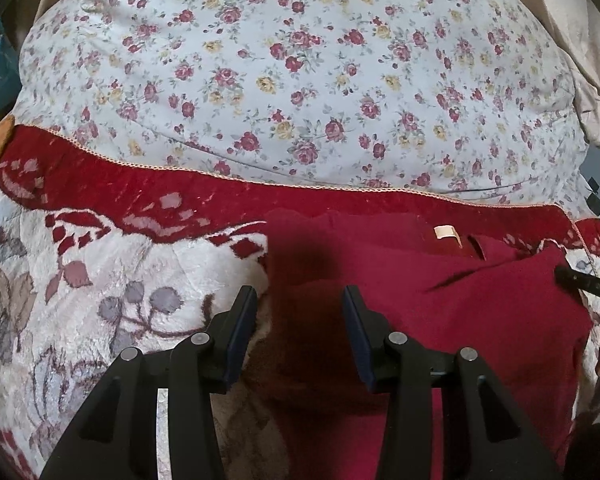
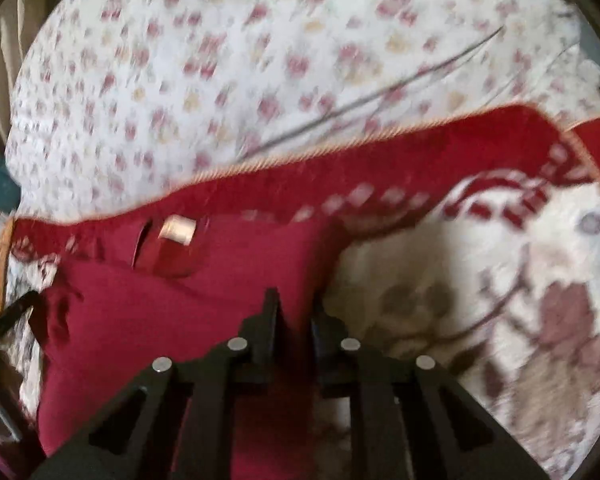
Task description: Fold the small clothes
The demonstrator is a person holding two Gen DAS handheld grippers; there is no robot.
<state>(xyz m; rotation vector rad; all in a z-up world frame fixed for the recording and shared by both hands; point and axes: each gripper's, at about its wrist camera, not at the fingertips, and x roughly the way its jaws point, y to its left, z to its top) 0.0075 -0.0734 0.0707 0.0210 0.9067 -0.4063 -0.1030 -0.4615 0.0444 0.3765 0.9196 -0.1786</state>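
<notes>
Between the narrowed right claw (image 2: 294,312) lies the red garment's (image 2: 148,312) edge, pinched; left claw (image 1: 300,300) hovers half-wide above it.

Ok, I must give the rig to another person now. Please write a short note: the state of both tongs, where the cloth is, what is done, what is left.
Left tongs: open, over the left edge of the dark red garment, not gripping.
Right tongs: closed on the garment's right edge.
The garment lies mostly flat on the red and white blanket, cream label facing up at the far edge. The flowered sheet is behind.
Done: garment laid out, one edge gripped.
Left: grip the left edge, then all the folding.
</notes>
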